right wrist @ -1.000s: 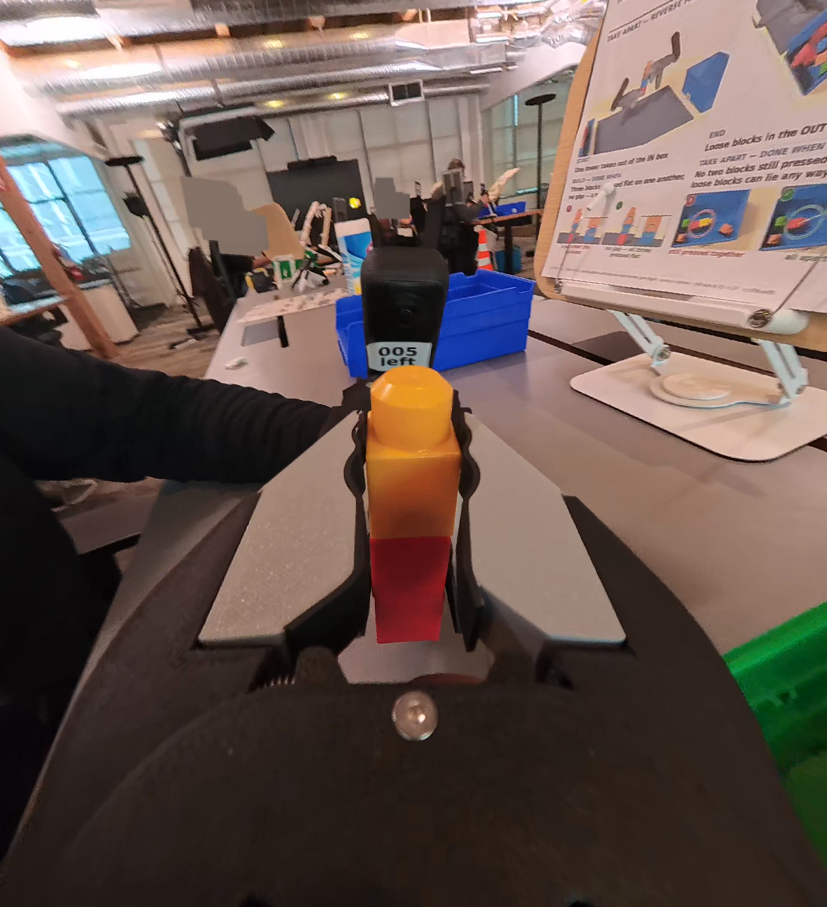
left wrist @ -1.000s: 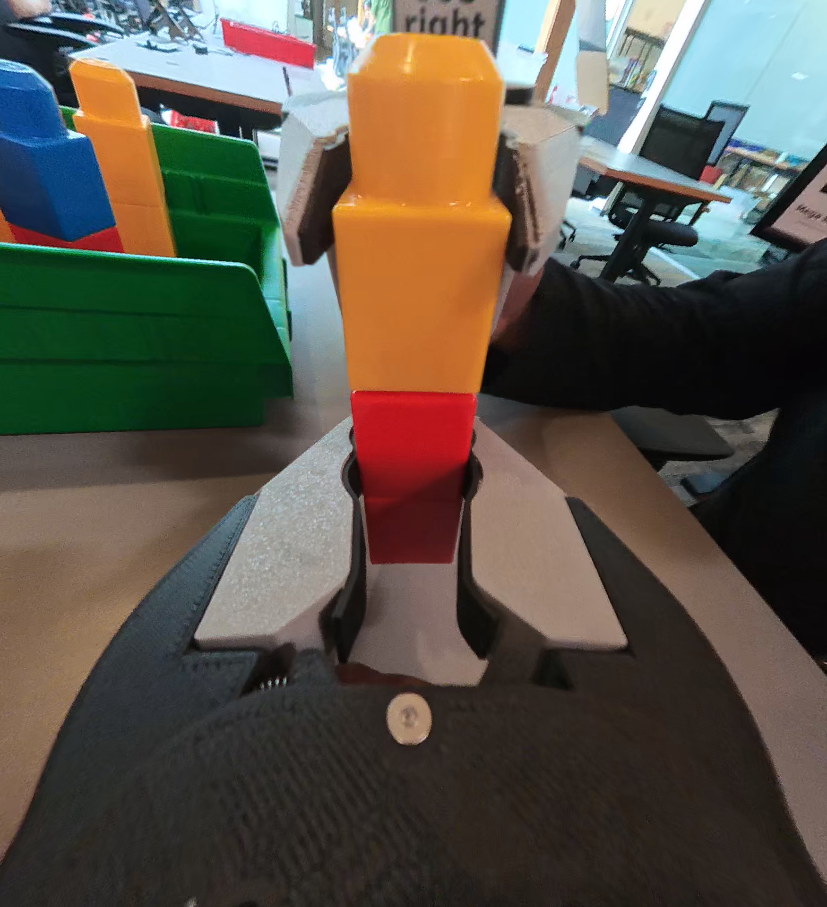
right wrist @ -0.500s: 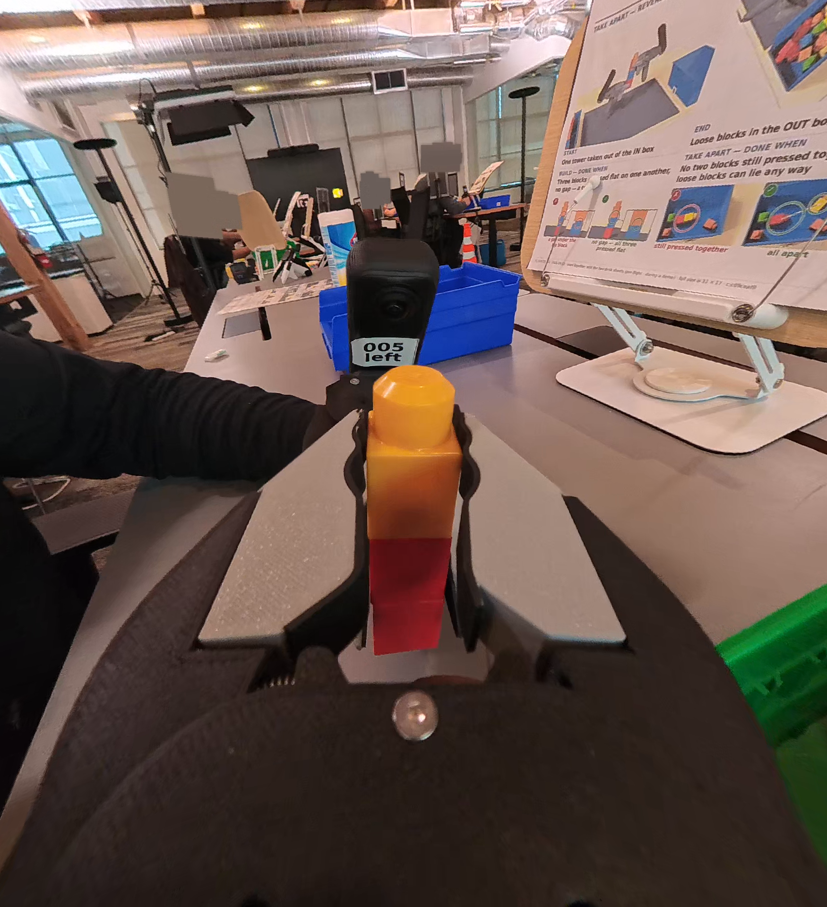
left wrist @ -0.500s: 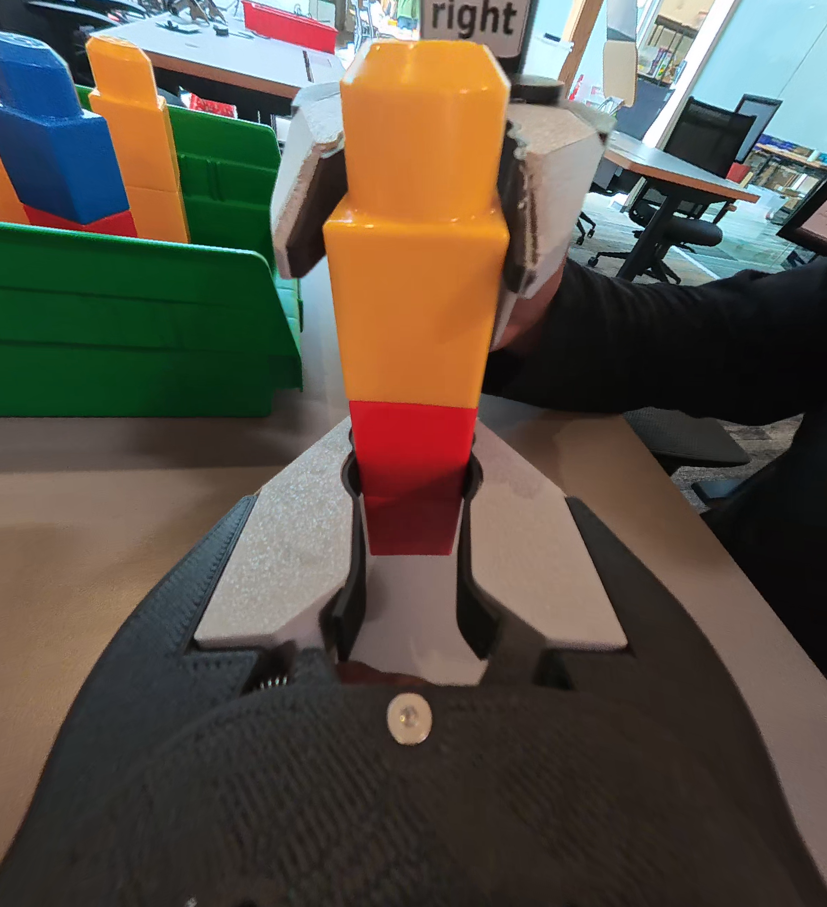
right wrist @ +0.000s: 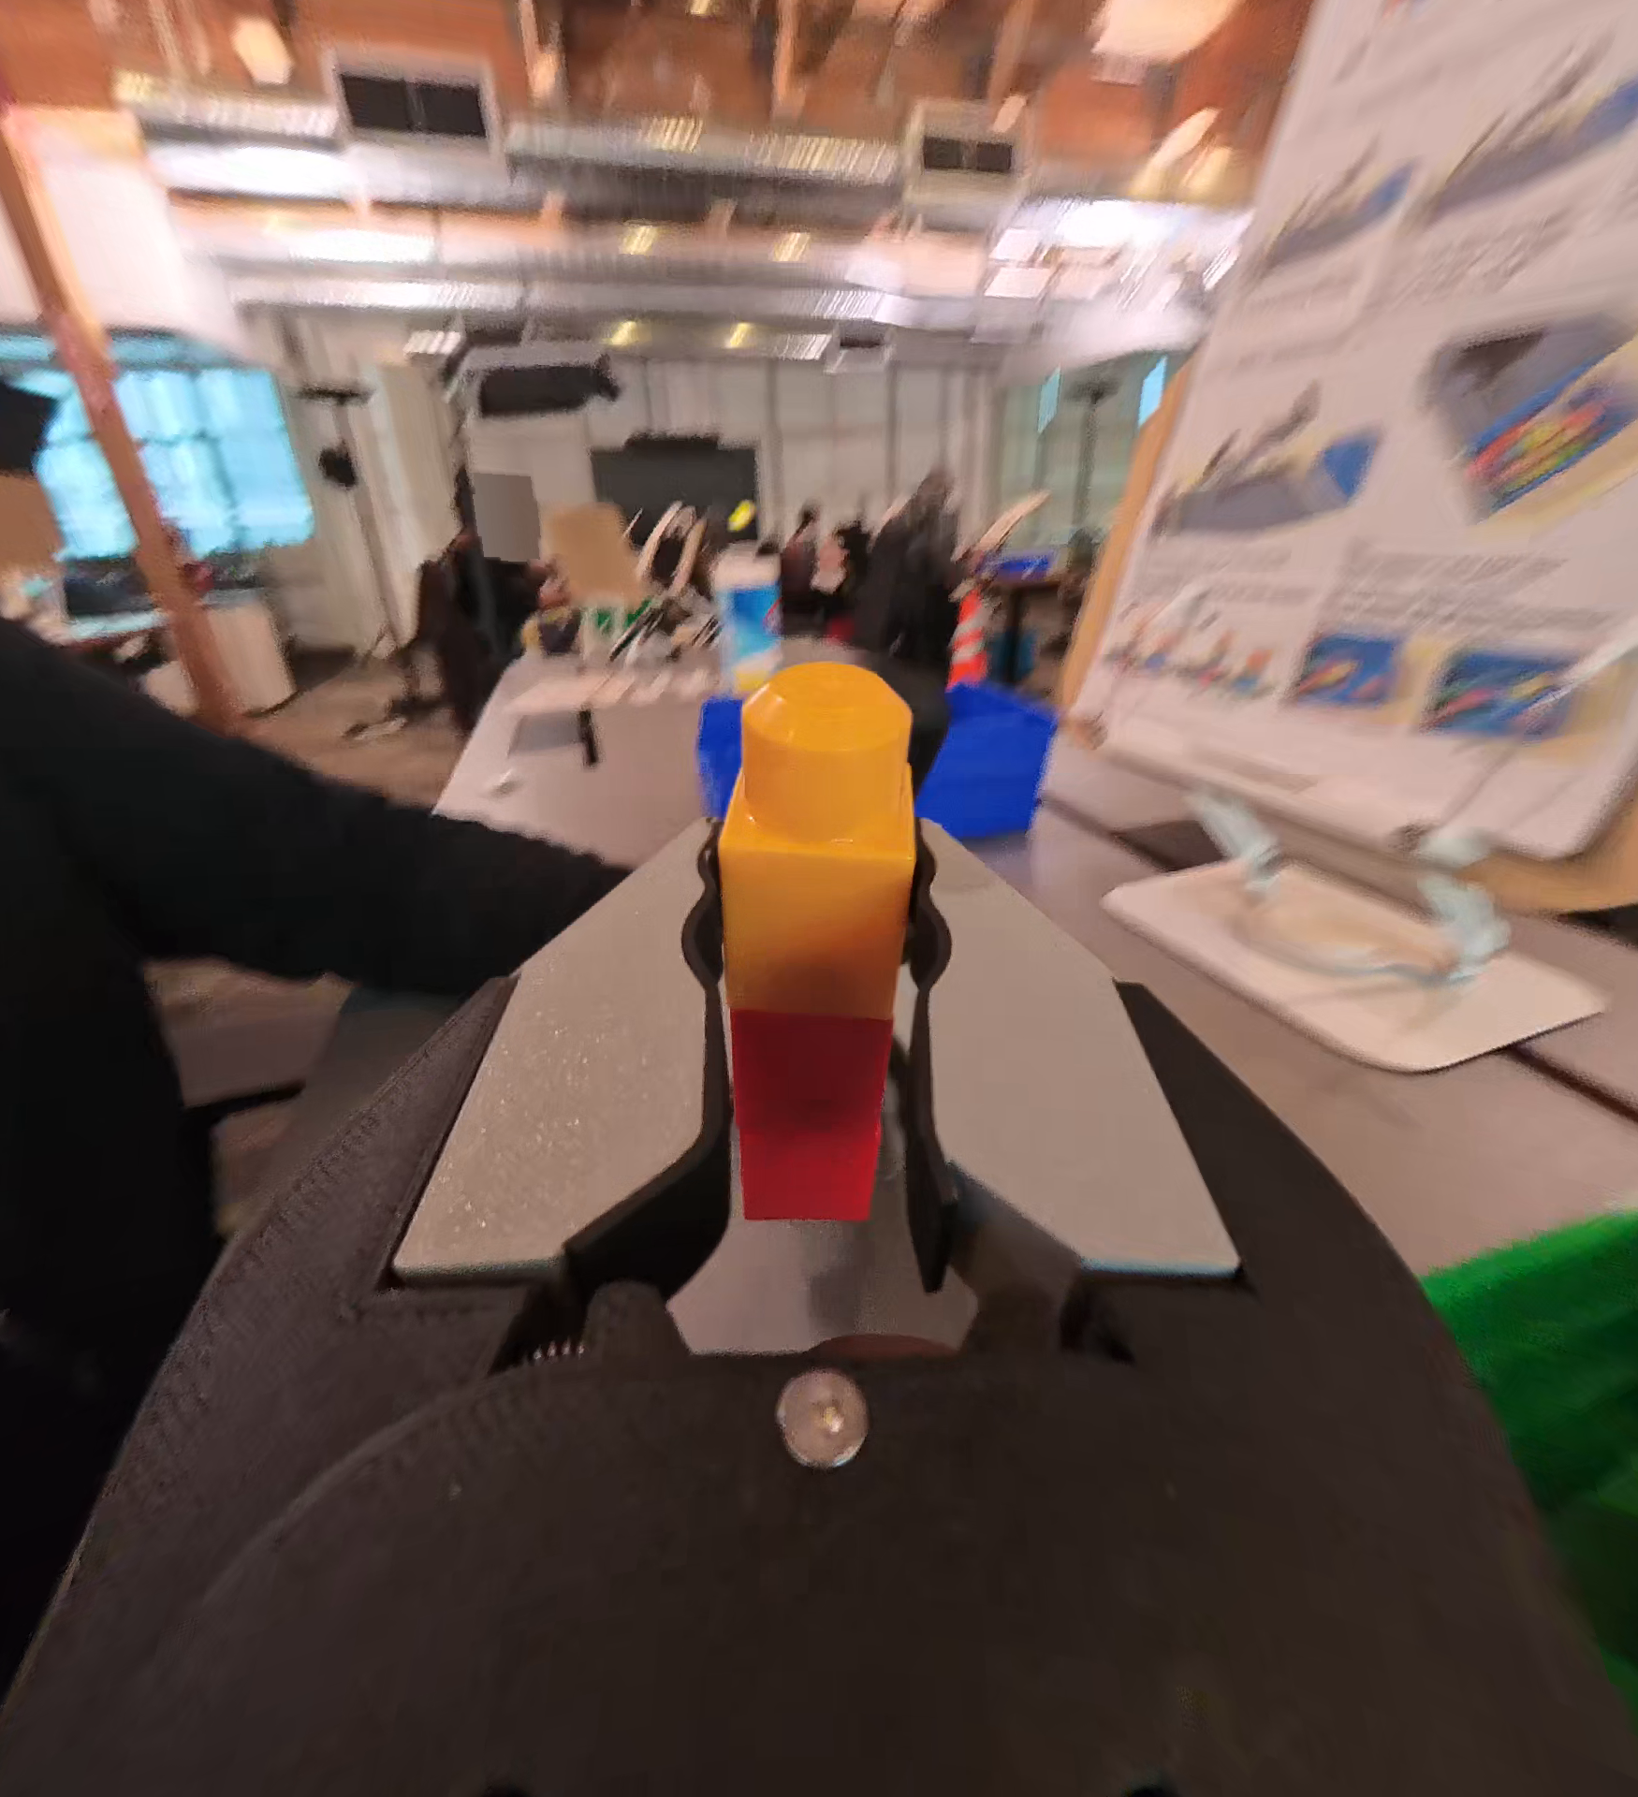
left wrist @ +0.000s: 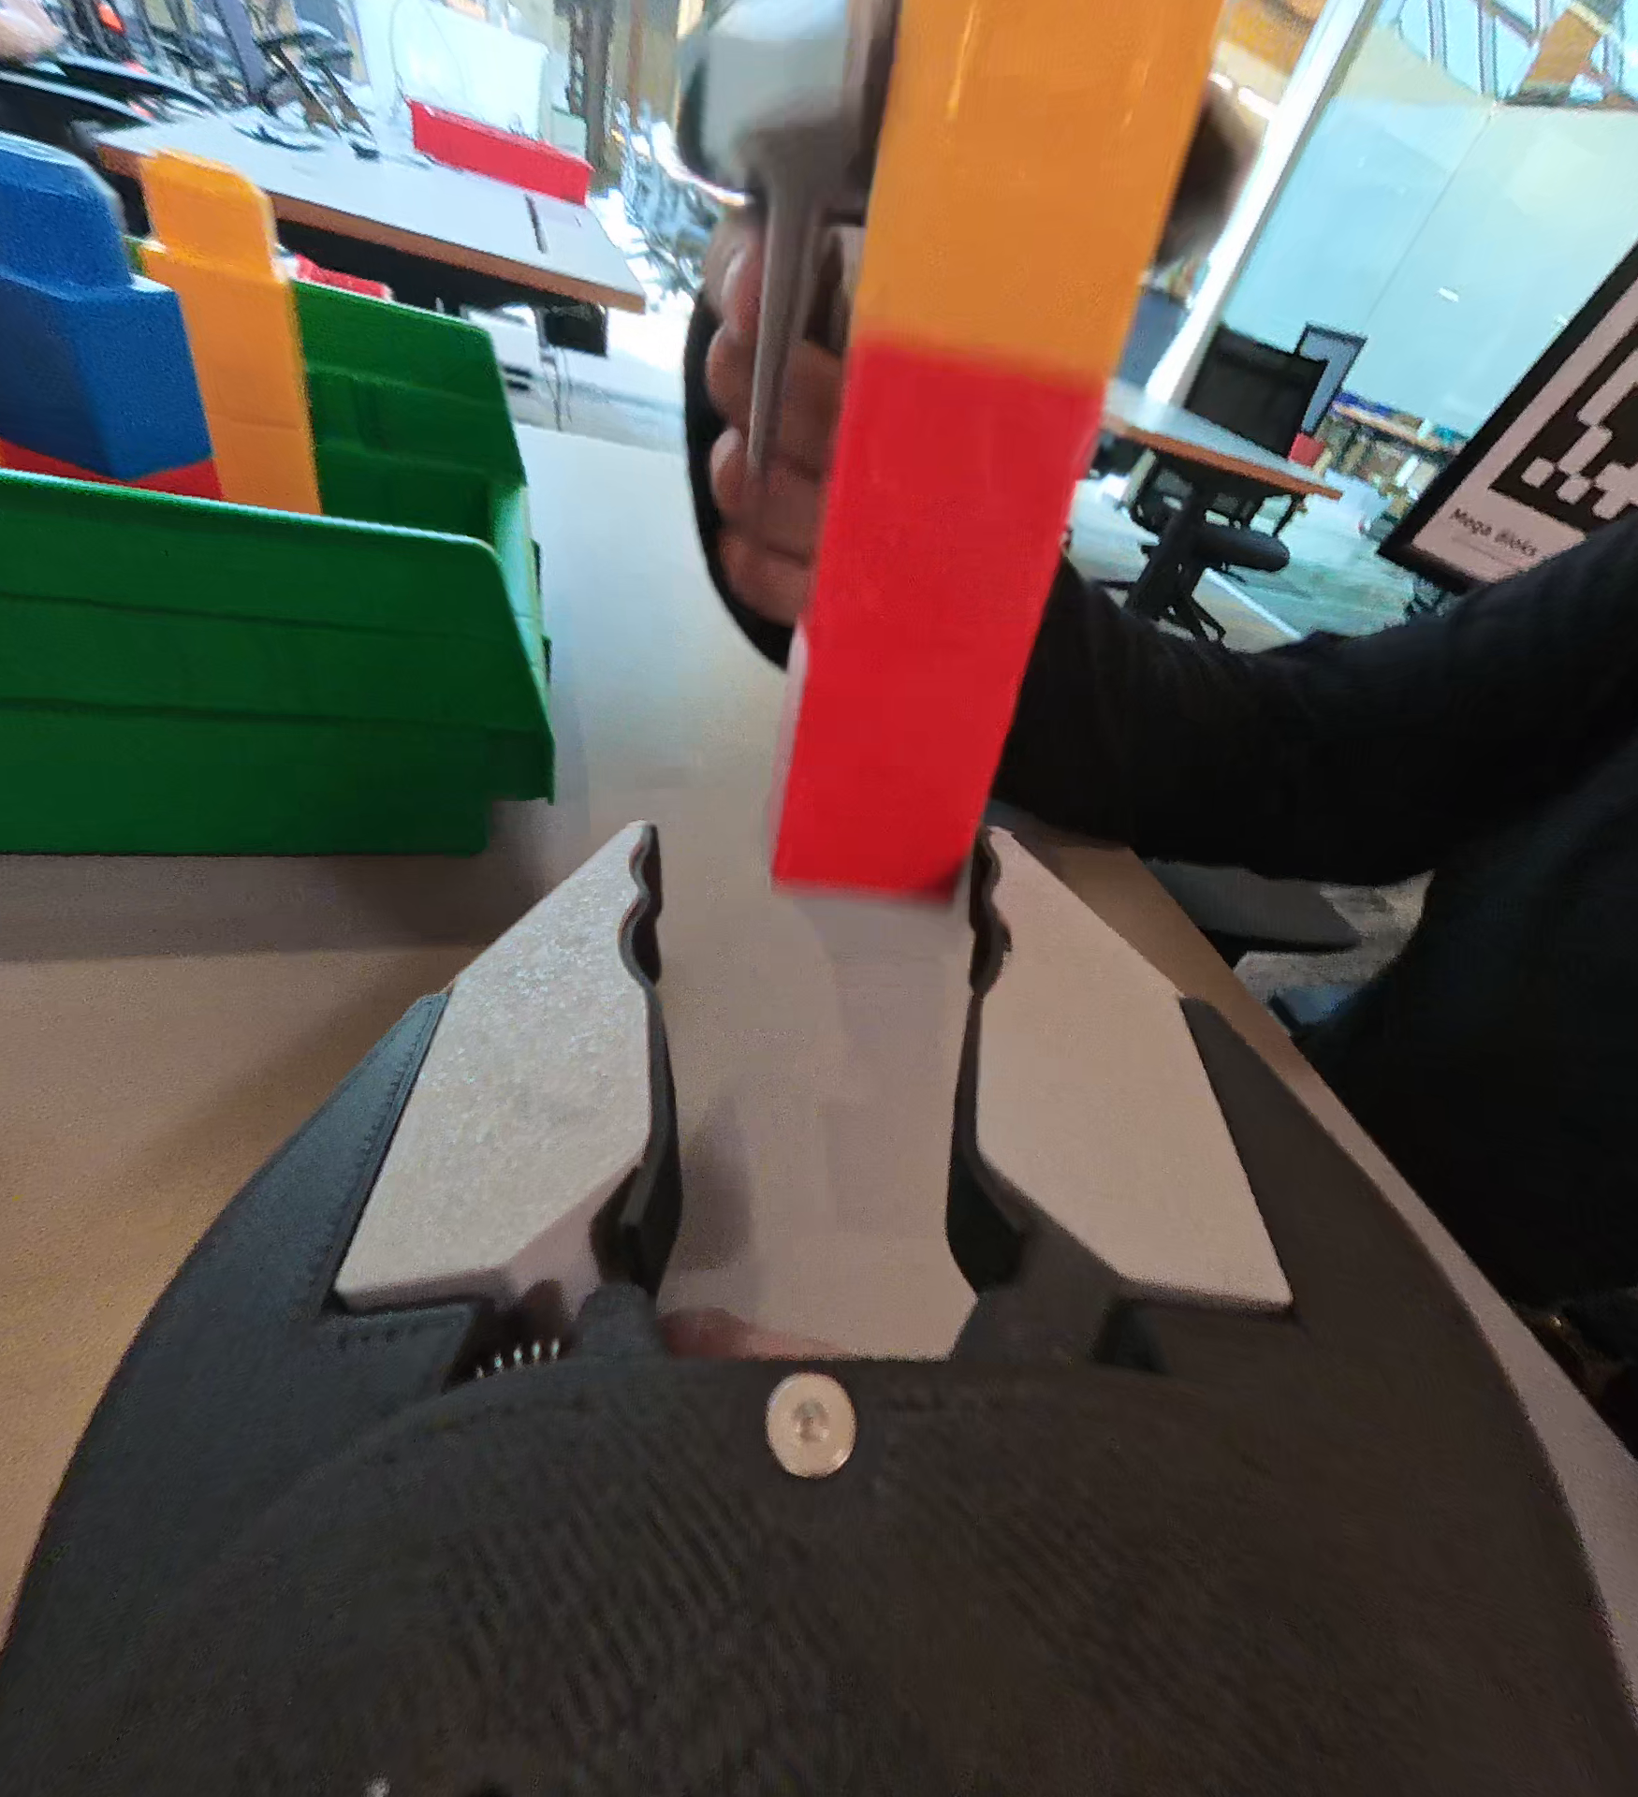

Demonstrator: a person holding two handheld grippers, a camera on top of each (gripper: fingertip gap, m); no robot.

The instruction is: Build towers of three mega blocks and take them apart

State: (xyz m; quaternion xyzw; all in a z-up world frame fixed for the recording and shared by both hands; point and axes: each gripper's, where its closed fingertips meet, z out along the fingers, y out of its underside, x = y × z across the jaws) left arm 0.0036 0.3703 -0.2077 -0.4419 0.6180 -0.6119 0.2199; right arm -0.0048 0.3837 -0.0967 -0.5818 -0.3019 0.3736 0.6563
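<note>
We see our right hand-held gripper (right wrist: pixel 817 914) clamped on the orange block (right wrist: pixel 815 875) of an orange-and-red tower, lifted above the worktop (left wrist: pixel 164 1021). Our left hand-held gripper (left wrist: pixel 815 875) stands open, the red block (left wrist: pixel 932 622) just past its fingertips. More towers stand in the green bin (left wrist: pixel 212 661).

Both wrist cameras look closely along their fingers — facing opposite ways, sharing the orange-and-red tower (right wrist: pixel 815 933).
</note>
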